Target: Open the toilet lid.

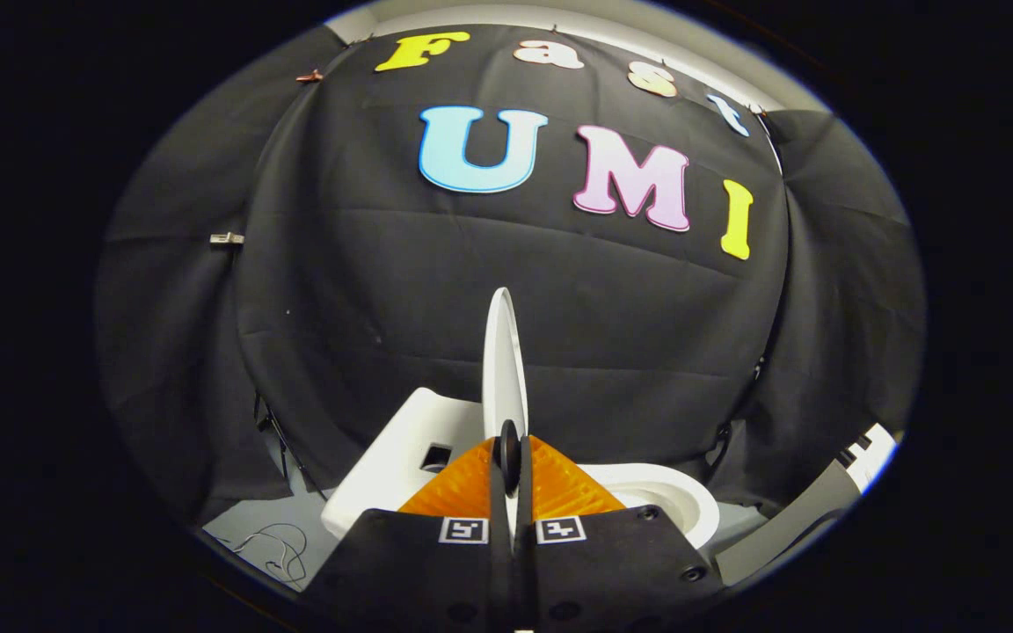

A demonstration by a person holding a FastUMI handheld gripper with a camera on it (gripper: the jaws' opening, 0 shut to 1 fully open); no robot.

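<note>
So the toilet lid is standing up on its edge, seen edge-on from where I am. It's a thin white oval sliver, long axis running straight up and down, top end pointing up toward the black cloth wall behind it. Its lower edge drops right down into the slot between my two fingers, so the lid sits dead centre on my gripper and rises well above the fingertips.

My gripper is clamped onto that lid: both fingers are pressed in against it, one on each face, with barely a slit left between them, and that slit is filled by the white of the lid.

One lid, one toilet. The white tank is the blocky part just to the left of the lid, partly behind my left finger, with a small dark square opening in it. The bowl with its seat curves out to the right of my fingers, and I see just a piece of its rim.

Further out, one thin loose wire lies coiled on the pale floor to the left of the tank. On the far right, a grey-and-white bar leans up at an angle, well apart from the toilet.
</note>
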